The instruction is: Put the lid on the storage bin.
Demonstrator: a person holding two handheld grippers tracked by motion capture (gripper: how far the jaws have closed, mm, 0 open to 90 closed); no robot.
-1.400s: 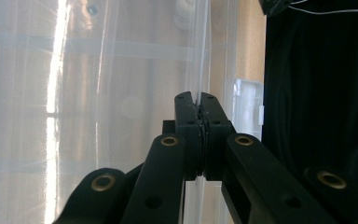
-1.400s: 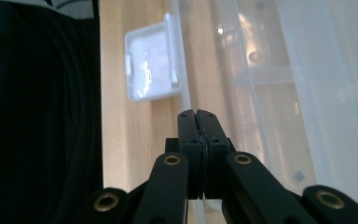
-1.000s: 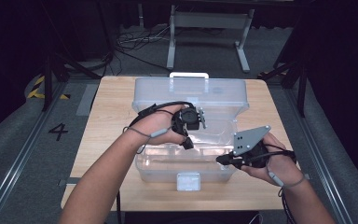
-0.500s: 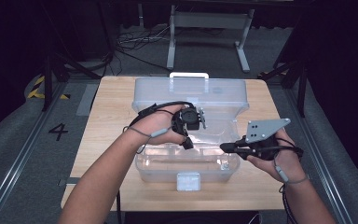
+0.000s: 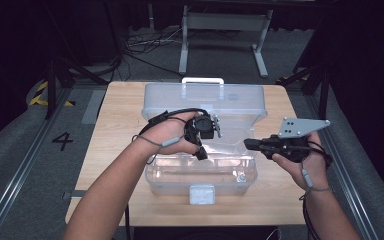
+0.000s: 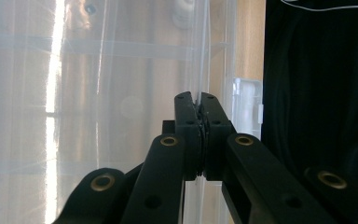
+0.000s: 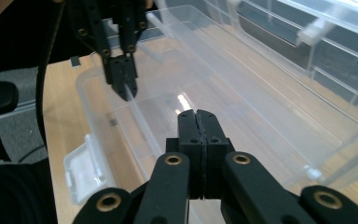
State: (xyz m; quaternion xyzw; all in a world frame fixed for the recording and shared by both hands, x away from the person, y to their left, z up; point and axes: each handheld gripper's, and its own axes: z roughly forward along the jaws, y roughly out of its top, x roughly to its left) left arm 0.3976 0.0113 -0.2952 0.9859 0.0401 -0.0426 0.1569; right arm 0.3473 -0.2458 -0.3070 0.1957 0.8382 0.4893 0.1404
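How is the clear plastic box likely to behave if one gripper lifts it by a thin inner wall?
The clear plastic box looks thin-walled and holds nothing I can see, so probably light. The wall pinched by the left gripper may flex. Its glossy surface might slip between pads.

Box latch point(image 7: 81, 172) blurred, overexposed

Storage box point(image 5: 200, 172): clear plastic (white handle point(image 5: 202, 80) at its far edge, pale latch point(image 5: 201, 194) at its near edge). Bench point(image 5: 115, 130) beneath it: light wood grain. Both grippers beside it: black jaws, brass-coloured rivets.
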